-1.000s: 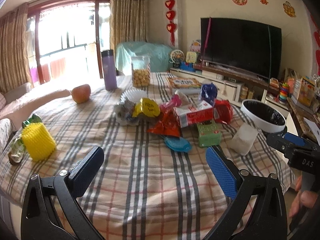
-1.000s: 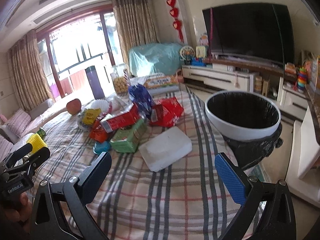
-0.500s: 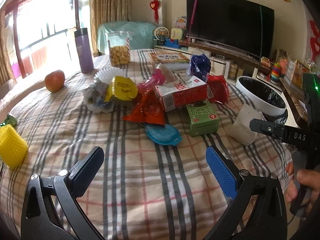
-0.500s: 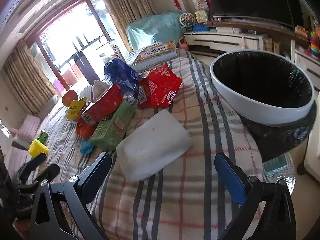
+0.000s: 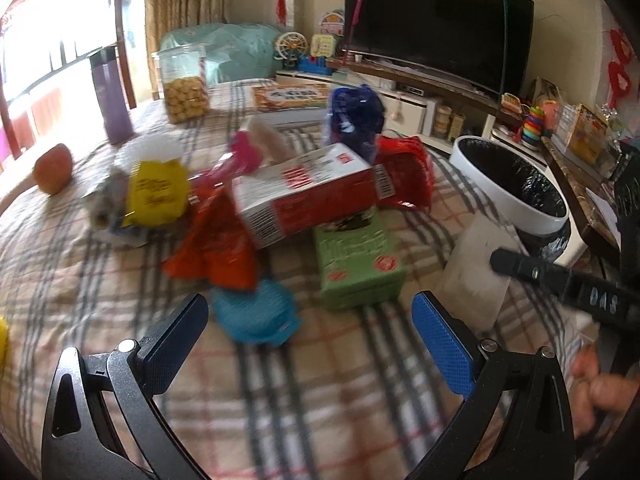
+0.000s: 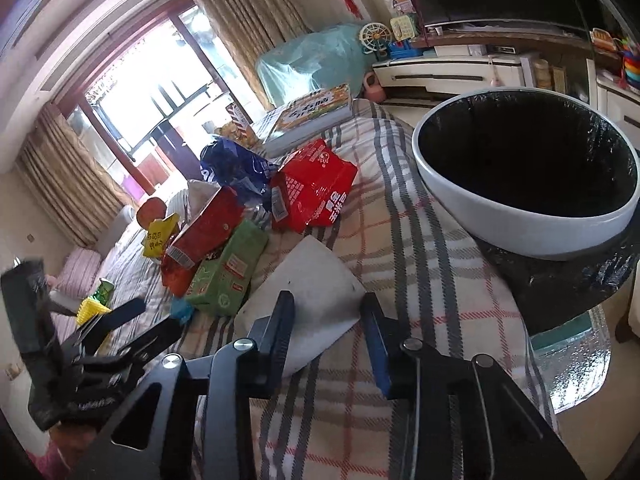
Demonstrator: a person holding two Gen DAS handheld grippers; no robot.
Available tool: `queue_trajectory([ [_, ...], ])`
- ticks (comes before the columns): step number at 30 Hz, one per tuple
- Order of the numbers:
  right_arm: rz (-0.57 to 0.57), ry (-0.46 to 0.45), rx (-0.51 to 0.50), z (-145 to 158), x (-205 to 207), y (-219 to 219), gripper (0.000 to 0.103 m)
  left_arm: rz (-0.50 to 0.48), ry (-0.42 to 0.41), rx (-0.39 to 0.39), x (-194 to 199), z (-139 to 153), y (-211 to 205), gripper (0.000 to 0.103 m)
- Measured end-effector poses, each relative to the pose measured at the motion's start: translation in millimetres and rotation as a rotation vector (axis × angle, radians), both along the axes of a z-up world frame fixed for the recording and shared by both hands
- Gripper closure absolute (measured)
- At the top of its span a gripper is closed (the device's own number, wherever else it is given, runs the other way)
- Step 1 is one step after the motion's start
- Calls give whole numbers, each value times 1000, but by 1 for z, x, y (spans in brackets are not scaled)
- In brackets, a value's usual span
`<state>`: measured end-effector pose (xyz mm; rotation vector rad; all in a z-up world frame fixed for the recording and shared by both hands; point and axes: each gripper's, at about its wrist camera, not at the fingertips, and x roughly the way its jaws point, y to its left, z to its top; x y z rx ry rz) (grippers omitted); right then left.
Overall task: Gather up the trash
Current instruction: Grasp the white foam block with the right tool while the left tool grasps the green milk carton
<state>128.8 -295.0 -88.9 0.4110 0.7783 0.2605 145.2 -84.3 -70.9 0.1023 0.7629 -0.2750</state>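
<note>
Closing in on the white foam block (image 6: 308,300), the right tool (image 6: 326,322) has its jaws narrowing with the block's near end between them, though I can't tell if the pads press it yet. That block lies on the checked table (image 6: 400,240) beside the black-lined trash bin (image 6: 520,236). The left tool (image 5: 308,328) hangs wide open above a blue lid (image 5: 256,312), gripping nothing.

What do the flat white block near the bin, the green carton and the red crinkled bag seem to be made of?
Flat white block: probably foam, matte, soft-edged, slightly speckled. Green carton: printed cardboard, with sharp folded edges. Red crinkled bag: glossy plastic film, creased and reflecting light.
</note>
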Motion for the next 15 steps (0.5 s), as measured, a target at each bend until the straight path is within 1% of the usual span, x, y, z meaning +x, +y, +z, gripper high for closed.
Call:
queue_trajectory([
  [1, 3, -1, -4, 0, -1, 0, 67, -4, -3, 7, 4, -1, -5, 0],
  [2, 5, -1, 4, -1, -1, -1, 62, -5, -8, 17, 8, -3, -9, 0],
  [4, -6, 7, 15, -1, -1, -5, 61, -8, 0, 34, 17, -8, -15, 6],
  [5, -11, 11, 17, -1, -1, -7, 58, -19, 18, 28, 22, -11, -16, 14],
  [6, -17, 15, 20, -1, -1, -9, 55, -31, 37, 14, 25, -14, -17, 24],
  [7, -24, 20, 25, -1, -1, -12, 49, -42, 53, 0, 27, -16, -17, 32],
  [8, -28, 24, 30, -1, -2, -14, 44, -51, 65, -7, 28, -18, -17, 53],
  [9, -29, 26, 34, -2, -3, -15, 42, -56, 81, -12, 30, -19, -15, 53],
  [11, -21, 23, 37, -2, -3, -15, 25, -56, 88, -41, 26, -19, -9, 53],
  [12, -15, 21, 33, -2, -2, -13, 21, -57, 91, -52, 24, -19, -6, 53],
  [14, 14, 16, 11, -1, 0, -4, 10, -59, 97, -75, 18, -16, 2, 53],
  [15, 31, 16, -7, 0, 1, 1, 8, -61, 99, -88, 13, -14, 8, 53],
])
